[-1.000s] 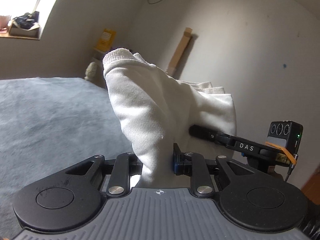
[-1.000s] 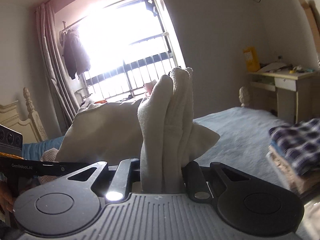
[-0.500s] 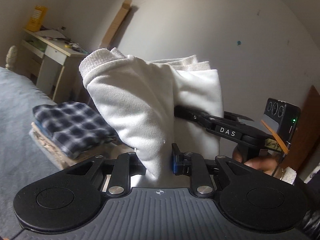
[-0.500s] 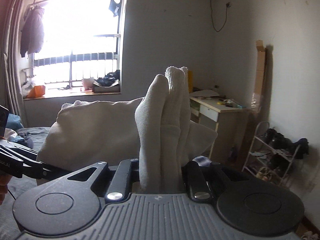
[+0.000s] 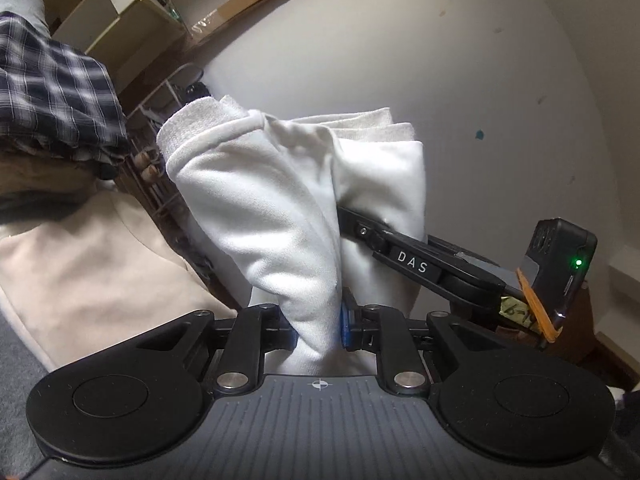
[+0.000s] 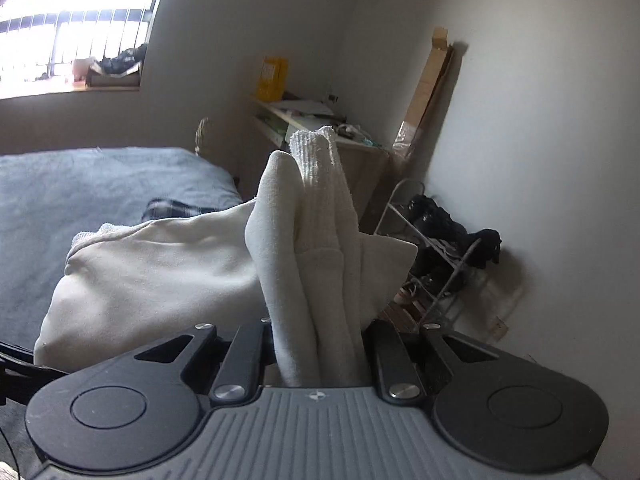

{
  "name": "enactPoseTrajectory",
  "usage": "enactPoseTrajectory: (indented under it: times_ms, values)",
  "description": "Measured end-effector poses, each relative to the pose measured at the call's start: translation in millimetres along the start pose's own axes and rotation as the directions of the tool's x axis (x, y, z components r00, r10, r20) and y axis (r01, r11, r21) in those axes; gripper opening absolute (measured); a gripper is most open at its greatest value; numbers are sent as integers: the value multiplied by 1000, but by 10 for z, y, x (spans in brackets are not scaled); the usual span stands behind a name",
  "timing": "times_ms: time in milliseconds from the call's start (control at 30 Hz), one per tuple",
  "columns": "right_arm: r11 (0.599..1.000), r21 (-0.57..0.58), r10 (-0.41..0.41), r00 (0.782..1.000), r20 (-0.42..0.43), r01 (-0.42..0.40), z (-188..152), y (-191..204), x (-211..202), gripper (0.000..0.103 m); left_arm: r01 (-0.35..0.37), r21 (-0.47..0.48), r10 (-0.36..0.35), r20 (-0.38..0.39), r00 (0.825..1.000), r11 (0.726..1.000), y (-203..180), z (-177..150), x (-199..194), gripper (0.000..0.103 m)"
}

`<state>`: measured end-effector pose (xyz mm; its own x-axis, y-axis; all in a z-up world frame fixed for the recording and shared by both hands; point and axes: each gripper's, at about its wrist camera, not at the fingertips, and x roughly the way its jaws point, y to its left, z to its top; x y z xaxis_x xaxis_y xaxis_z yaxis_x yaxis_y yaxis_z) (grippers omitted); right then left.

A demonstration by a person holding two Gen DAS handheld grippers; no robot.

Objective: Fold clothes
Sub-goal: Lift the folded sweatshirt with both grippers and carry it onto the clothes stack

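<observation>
**While both grippers pinch the folded garment, it is carried toward the stack**

Left wrist: left gripper (image 5: 318,330) has its jaws pinched on a bunched fold of the white garment (image 5: 280,200); they have just been closing a little further, cloth between them. Garment is airborne, folded thick, ribbed hem at top. Right gripper (image 5: 362,232) reaches in from the right, and its tip goes behind the same cloth. Plaid shirt (image 5: 52,84) sits on top of a stack at upper left, with a beige piece (image 5: 88,264) below it. Wall and shoe rack behind.

Right wrist: right gripper (image 6: 320,356) jaws pressed on several layers of the garment (image 6: 312,240), ribbed edge sticking up. The rest of the fold hangs left, above the bed (image 6: 80,184). Plaid edge (image 6: 172,206) peeks out behind it. Desk (image 6: 320,128) and shoe rack (image 6: 440,248) by the wall.

Step, as judged: folding looks finished; this is the carry to the stack. Next move calls for lowering the bundle flat onto the plaid stack, both grips level so the layers don't slip, then opening the jaws and pulling back without dragging the cloth.
</observation>
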<state>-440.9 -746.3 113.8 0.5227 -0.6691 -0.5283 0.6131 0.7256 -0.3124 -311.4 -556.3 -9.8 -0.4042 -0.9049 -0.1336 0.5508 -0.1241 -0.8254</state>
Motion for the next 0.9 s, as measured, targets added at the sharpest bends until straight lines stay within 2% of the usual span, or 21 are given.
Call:
enactPoseTrajectory:
  times_ms: [67,233,467,733,900]
  values:
    - [999,-31,-19,1000,-24,18,-28,42,140,16,-3,-2,3,-10,1000,1000,56,-46,47,16]
    - [997,-76,20,996,-86,-26,-45,113,522,16,-32,-47,31,-27,999,998,277,-61,120,16]
    - [985,-150,63,986,-154,-87,-49,282,1045,16,-71,-88,73,14,997,994,453,-76,131,16]
    - [963,-196,135,961,-240,-184,-109,548,1578,16,-146,-189,154,28,988,971,886,-50,22,16]
    - [954,-190,174,944,-280,-232,-152,642,1842,16,-170,-201,177,20,984,965,998,-39,16,16]
